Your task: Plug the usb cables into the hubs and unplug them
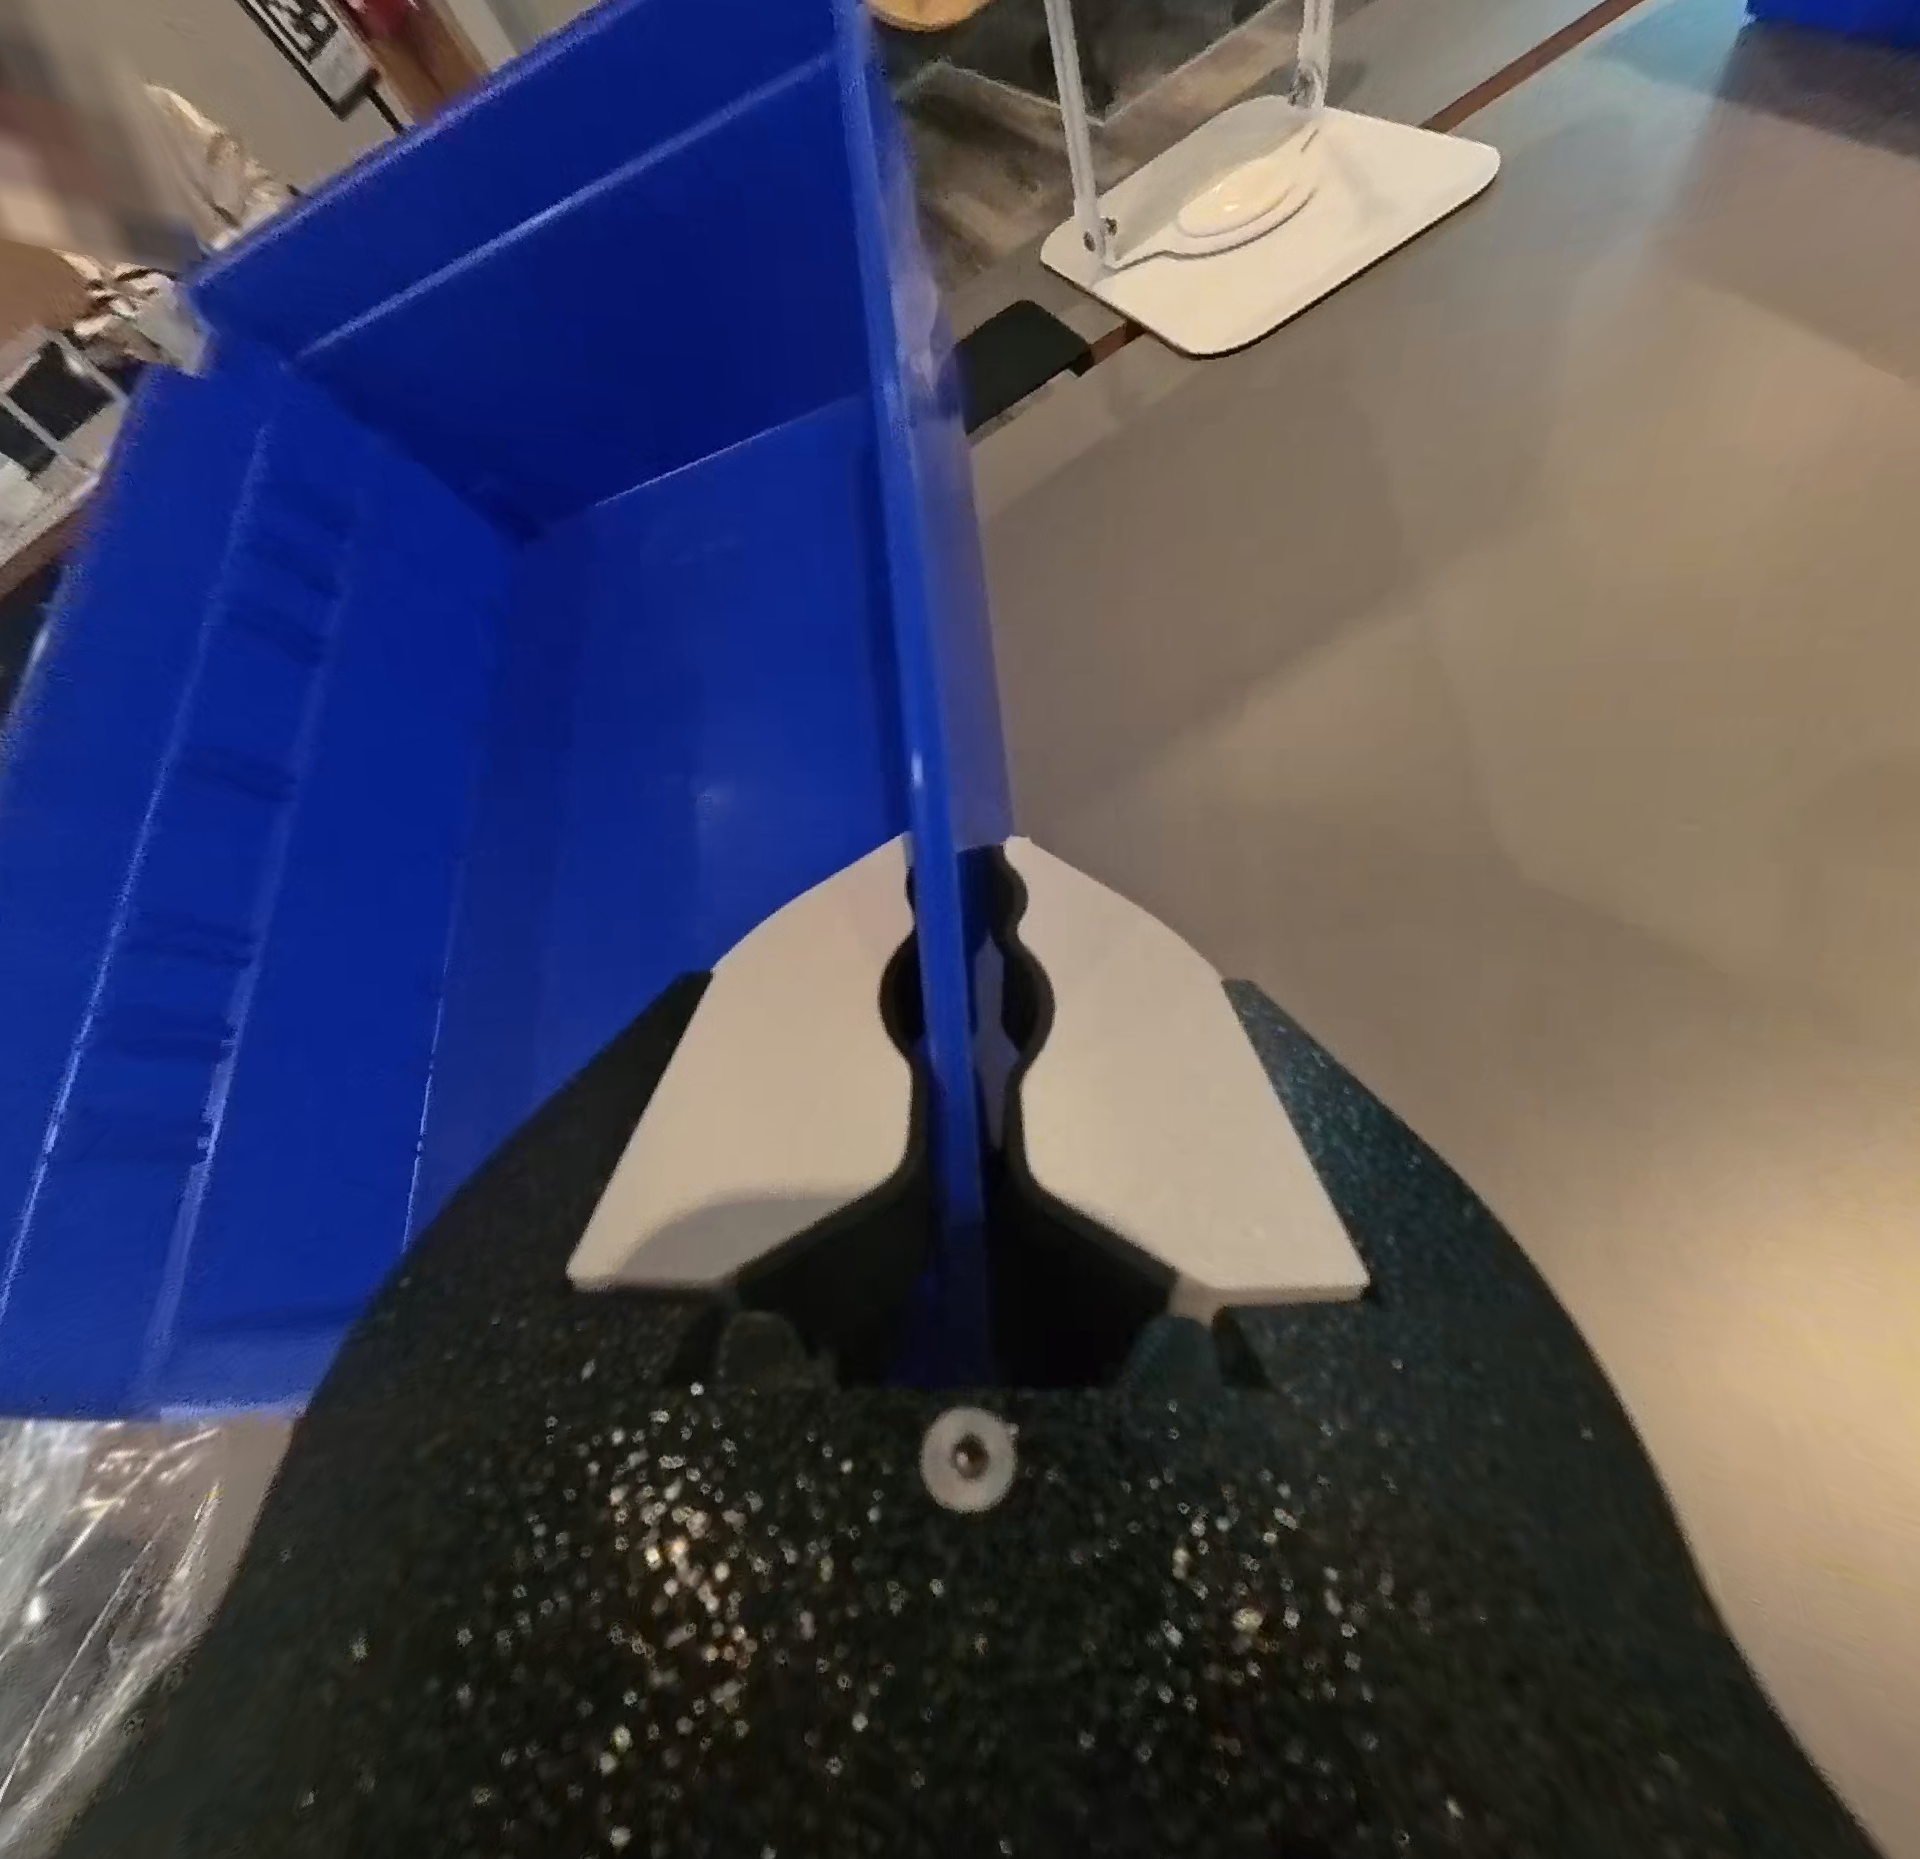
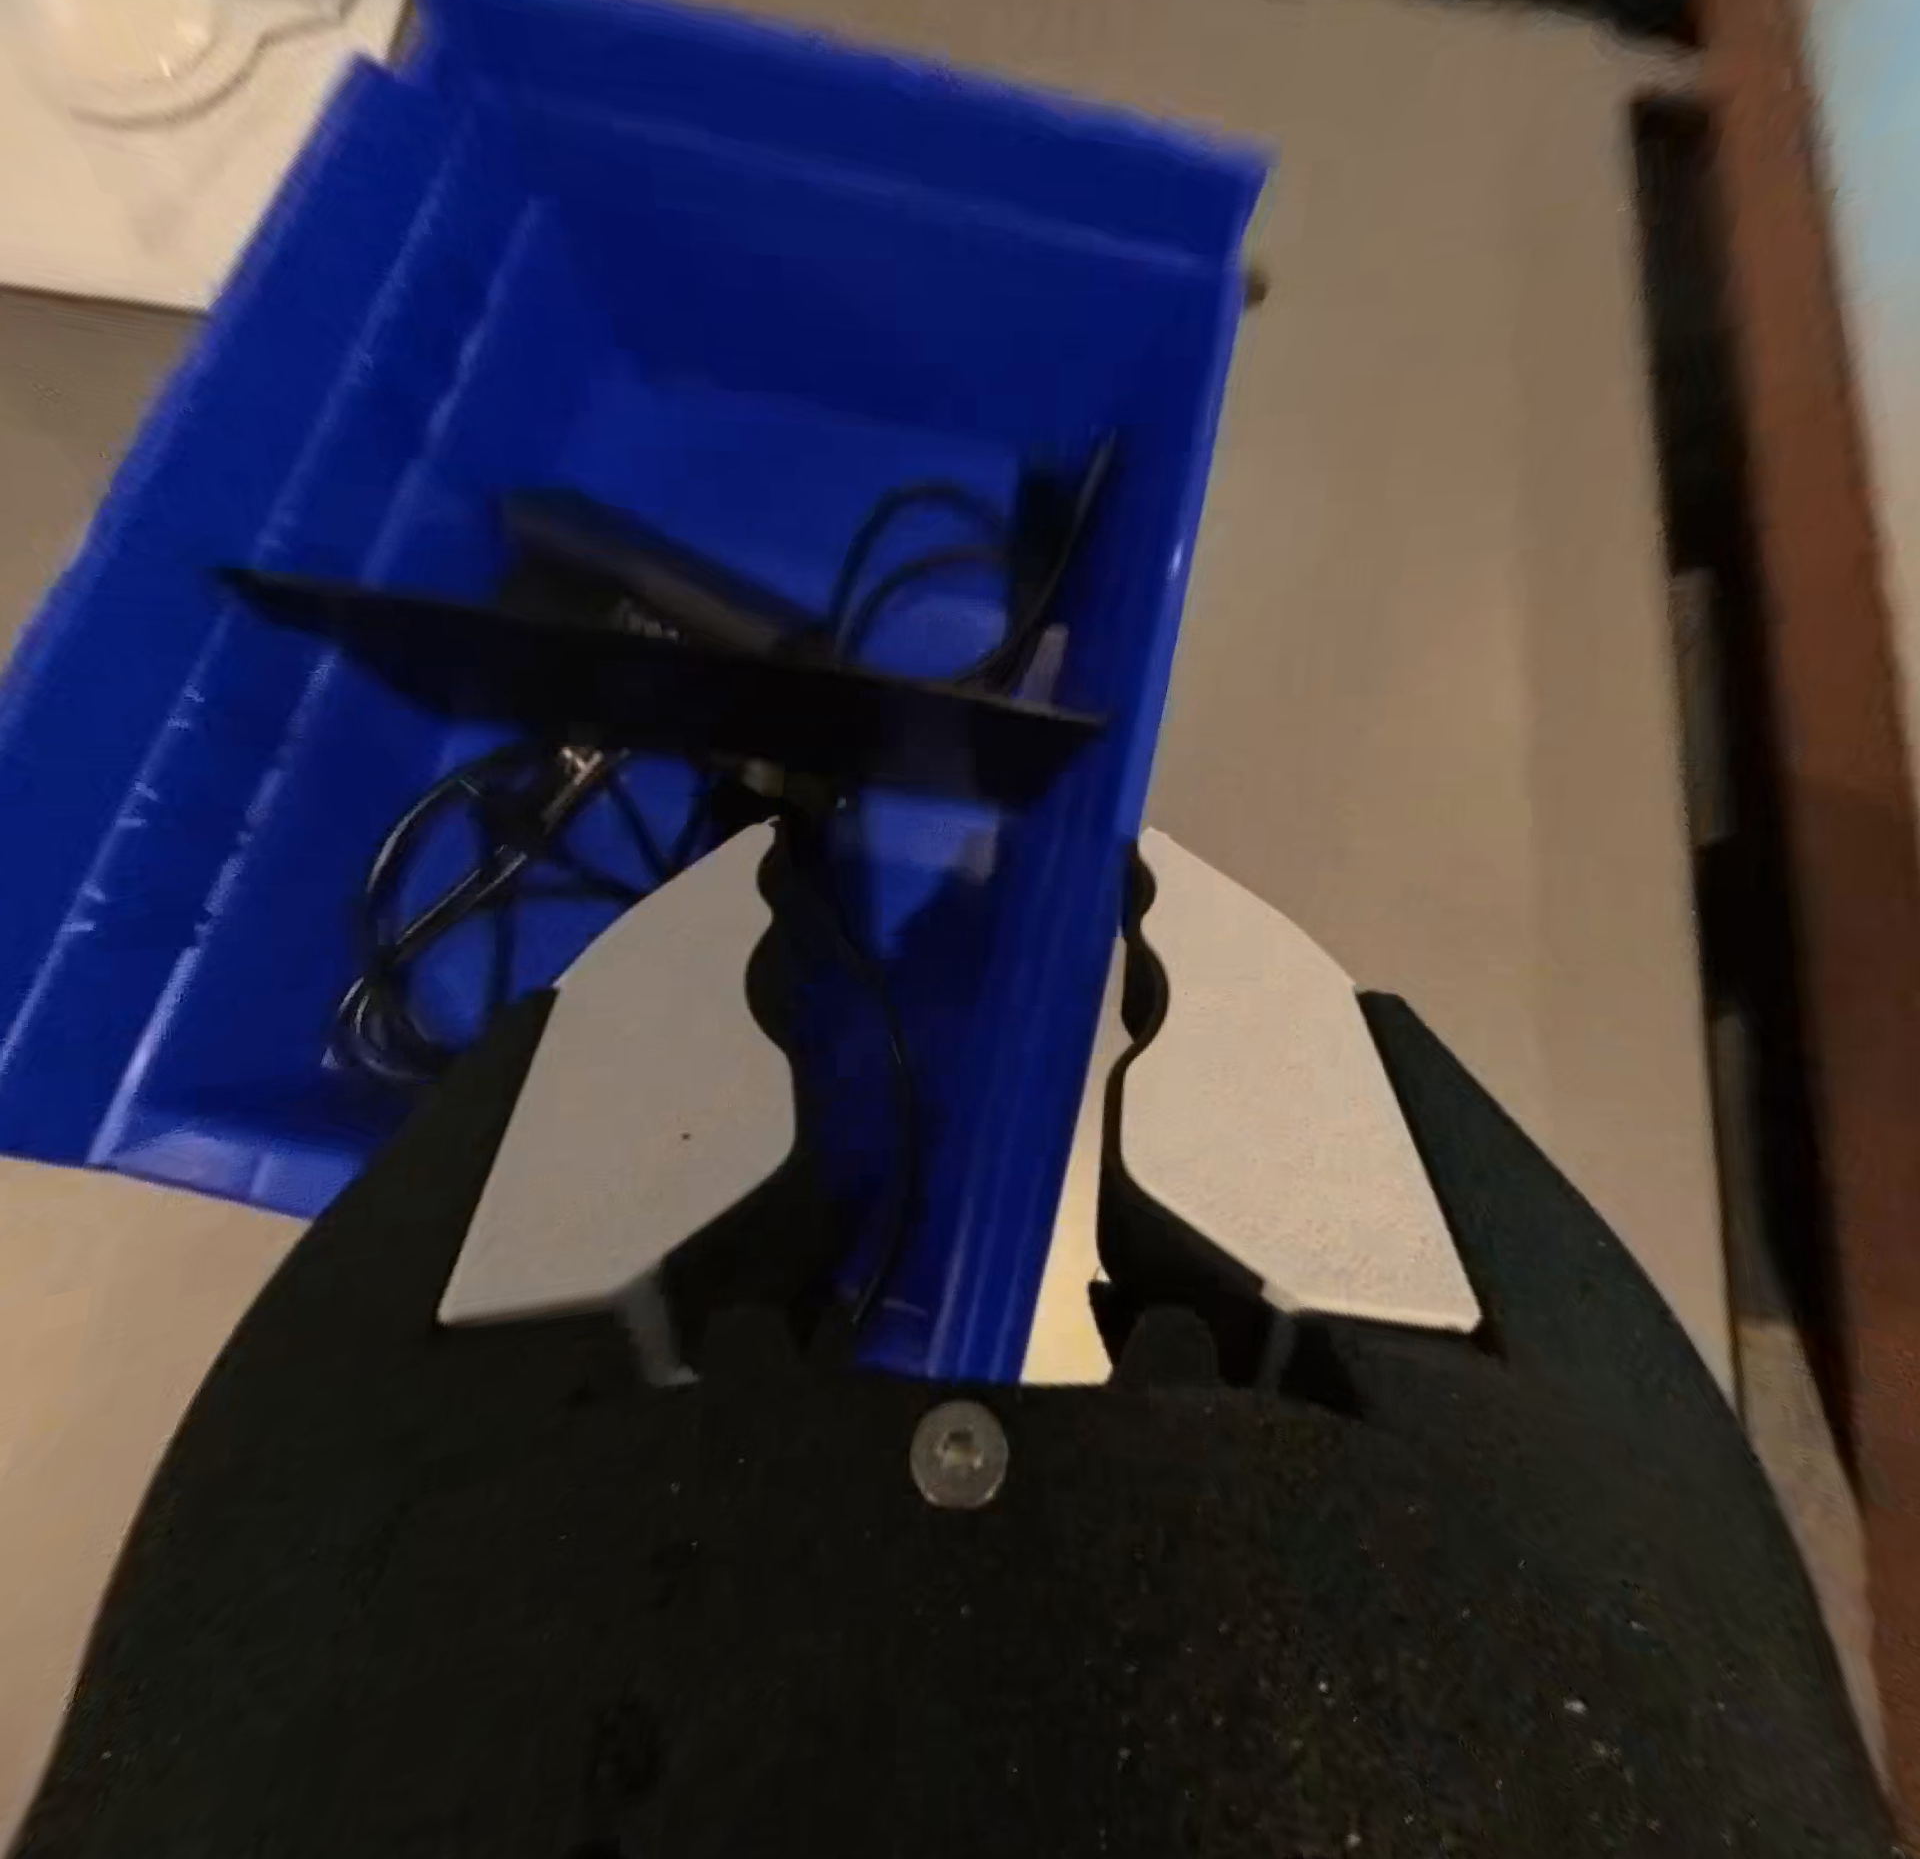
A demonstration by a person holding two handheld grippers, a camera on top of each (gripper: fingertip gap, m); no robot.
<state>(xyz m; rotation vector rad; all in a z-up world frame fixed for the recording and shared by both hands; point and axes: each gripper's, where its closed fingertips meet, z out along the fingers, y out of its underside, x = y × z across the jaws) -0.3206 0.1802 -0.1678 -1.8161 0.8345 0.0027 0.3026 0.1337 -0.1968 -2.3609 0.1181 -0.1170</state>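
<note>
Left wrist view: the left gripper (image 1: 961, 864) is clamped on the side wall of an empty blue bin (image 1: 582, 521) that is tipped off the grey table (image 1: 1455, 666); beyond stands a white lamp base (image 1: 1351, 220). Right wrist view: the right gripper (image 2: 951, 843) is spread wide, straddling the wall of a second blue bin (image 2: 260, 822) without pressing it. Inside lie tangled black usb cables (image 2: 457, 874) on the near side of a black divider (image 2: 665, 656), with dark hubs (image 2: 634, 573) and more cable behind it.
</note>
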